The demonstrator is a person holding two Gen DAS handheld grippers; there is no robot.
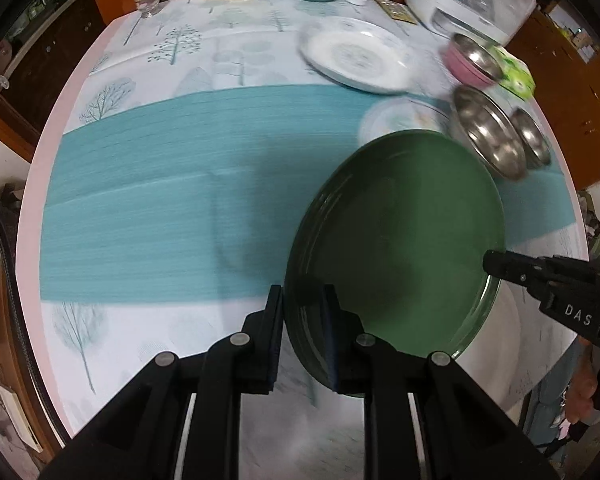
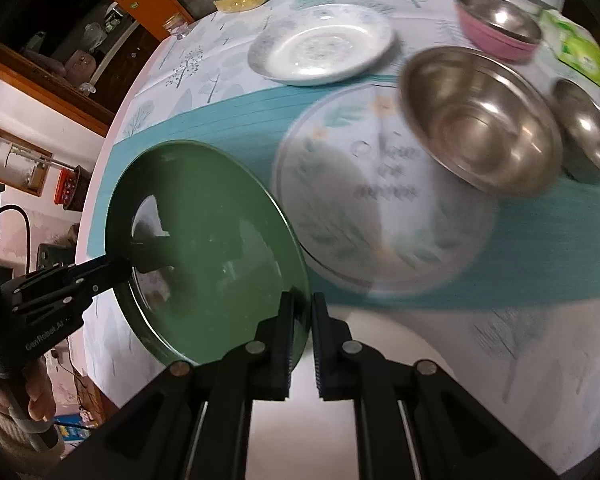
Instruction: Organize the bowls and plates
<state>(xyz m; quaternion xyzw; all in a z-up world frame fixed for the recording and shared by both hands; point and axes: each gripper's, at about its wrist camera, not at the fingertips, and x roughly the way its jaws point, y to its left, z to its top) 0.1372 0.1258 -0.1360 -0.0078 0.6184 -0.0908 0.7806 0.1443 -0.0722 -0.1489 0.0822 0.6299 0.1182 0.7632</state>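
A round desk [image 1: 100,92] under a tree-print cloth with a teal band carries a white plate [image 2: 320,46], steel bowls [image 2: 480,120] and a patterned plate [image 2: 360,200]. Both hand-held grippers, left [image 1: 302,300] and right [image 2: 300,308], pinch opposite rims of the green plate [image 1: 396,240], tilted above the desk.

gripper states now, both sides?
Left gripper: shut on the green plate rim.
Right gripper: shut on the opposite rim of the same plate.
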